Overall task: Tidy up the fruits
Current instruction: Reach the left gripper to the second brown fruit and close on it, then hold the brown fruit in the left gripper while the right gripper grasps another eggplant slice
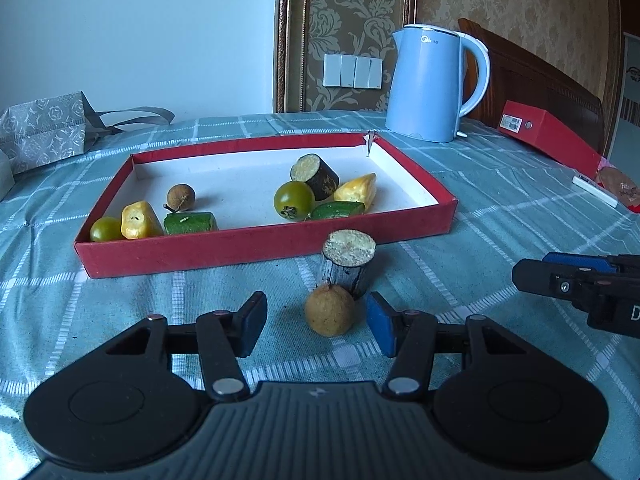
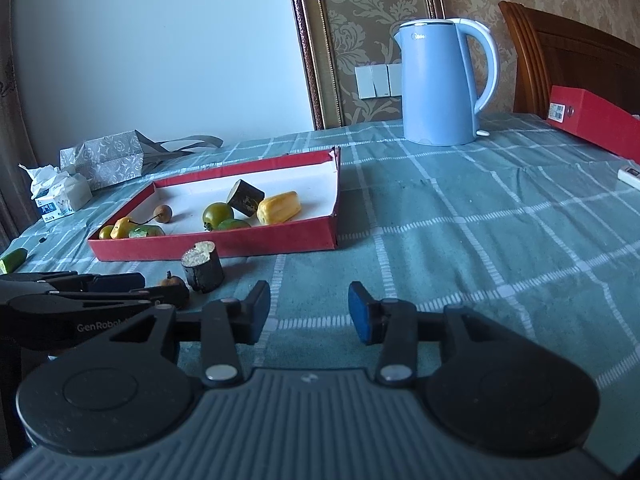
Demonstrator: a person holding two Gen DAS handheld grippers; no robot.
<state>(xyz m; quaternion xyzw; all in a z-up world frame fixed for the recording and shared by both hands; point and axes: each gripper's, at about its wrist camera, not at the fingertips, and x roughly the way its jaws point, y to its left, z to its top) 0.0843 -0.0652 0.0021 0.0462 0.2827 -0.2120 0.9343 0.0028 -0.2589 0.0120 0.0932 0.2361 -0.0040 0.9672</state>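
A red tray [image 1: 256,246] with a white floor holds several fruits: green tomatoes, yellow pieces, green chunks, a brown longan [image 1: 181,197] and a dark cylinder piece [image 1: 316,174]. In front of it on the checked cloth stand a dark cylinder piece [image 1: 347,264] and a brown round longan [image 1: 329,310]. My left gripper [image 1: 316,328] is open, its fingers either side of that longan, not touching it. My right gripper [image 2: 308,308] is open and empty over bare cloth, right of the cylinder piece [image 2: 202,266]. The tray [image 2: 224,246] lies ahead to its left.
A blue kettle [image 1: 430,84] stands behind the tray. A red box [image 1: 548,134] lies at the far right. A grey patterned bag [image 1: 44,130] and a tissue pack [image 2: 60,192] sit at the left. A green piece [image 2: 12,260] lies at the cloth's left edge.
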